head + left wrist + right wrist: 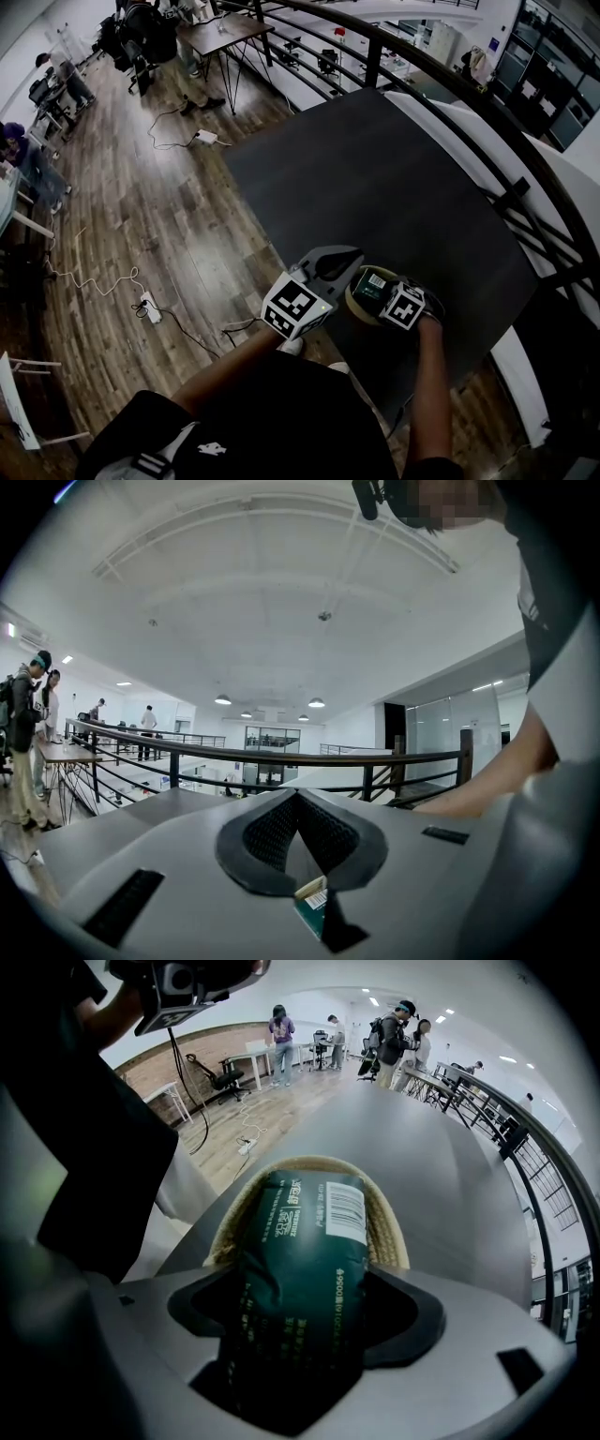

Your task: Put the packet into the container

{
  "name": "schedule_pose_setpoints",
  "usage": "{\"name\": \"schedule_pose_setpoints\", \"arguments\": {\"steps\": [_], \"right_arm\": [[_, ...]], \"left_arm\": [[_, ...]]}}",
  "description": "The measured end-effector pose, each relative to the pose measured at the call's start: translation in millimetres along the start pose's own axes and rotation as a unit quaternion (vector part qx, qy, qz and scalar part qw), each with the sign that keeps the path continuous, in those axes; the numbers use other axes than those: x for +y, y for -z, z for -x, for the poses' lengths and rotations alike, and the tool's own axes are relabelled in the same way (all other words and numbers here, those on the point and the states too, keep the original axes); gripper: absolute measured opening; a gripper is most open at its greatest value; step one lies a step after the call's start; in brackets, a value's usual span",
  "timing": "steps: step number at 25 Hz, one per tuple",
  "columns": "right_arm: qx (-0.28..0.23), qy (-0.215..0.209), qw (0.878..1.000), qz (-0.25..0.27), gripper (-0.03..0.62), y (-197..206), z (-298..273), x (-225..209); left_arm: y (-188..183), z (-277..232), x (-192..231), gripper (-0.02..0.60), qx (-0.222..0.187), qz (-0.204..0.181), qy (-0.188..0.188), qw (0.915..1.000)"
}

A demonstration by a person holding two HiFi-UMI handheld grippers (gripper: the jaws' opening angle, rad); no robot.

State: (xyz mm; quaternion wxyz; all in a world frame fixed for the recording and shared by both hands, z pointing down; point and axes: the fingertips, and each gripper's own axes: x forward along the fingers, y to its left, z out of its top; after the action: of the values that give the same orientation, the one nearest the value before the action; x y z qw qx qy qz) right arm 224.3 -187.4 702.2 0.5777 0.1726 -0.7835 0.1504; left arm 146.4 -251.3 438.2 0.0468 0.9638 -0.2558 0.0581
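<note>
- Between the jaws of the right claw (pixel 300 1288): the packet (pixel 302 1241), dark green with a white barcode patch. Gripped round its near half, far end poking out past the fingertips.
- Stands spread wide, pads pressing in on the packet's flanks. Holds nothing else.
- Straight beyond the claw's tips, under the packet's free end: the container (pixel 389 1232), a round tan woven bowl on the dark table (pixel 450 1166). Cannot tell whether the packet's end already touches the bowl's floor.
- Looks like the lowering step, with the release not yet made.
- Could go wrong at the rim. Looks about as long as the bowl's mouth is wide, so may bridge the rim and tip out onto the table if let go too high or off-centre.
- Could shove the bowl too. Seems light, so a push from the packet's end against the wall may slide or tilt it.
- Could slip early: glossy film, soft filling, grip on one half only.
- Points steeply down over the bowl, marker cube on top, forearm reaching in from the table's near edge.
- Just to the left of that claw, beside the bowl: the left claw (pixel 328 267), aimed roughly level. Jaws closed tip to tip on nothing, with only a corner of the packet glimpsed through the gap beneath them.
</note>
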Motion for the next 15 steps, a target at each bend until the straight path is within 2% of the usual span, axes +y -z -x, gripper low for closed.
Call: {"name": "schedule_pose_setpoints", "arguments": {"steps": [15], "right_arm": [[-0.004, -0.019, 1.000, -0.019, 0.383, 5.5, -12.5, -1.8]], "left_arm": [[5.7, -0.7, -1.0, 0.005, 0.002, 0.009, 0.001, 1.0000]]}}
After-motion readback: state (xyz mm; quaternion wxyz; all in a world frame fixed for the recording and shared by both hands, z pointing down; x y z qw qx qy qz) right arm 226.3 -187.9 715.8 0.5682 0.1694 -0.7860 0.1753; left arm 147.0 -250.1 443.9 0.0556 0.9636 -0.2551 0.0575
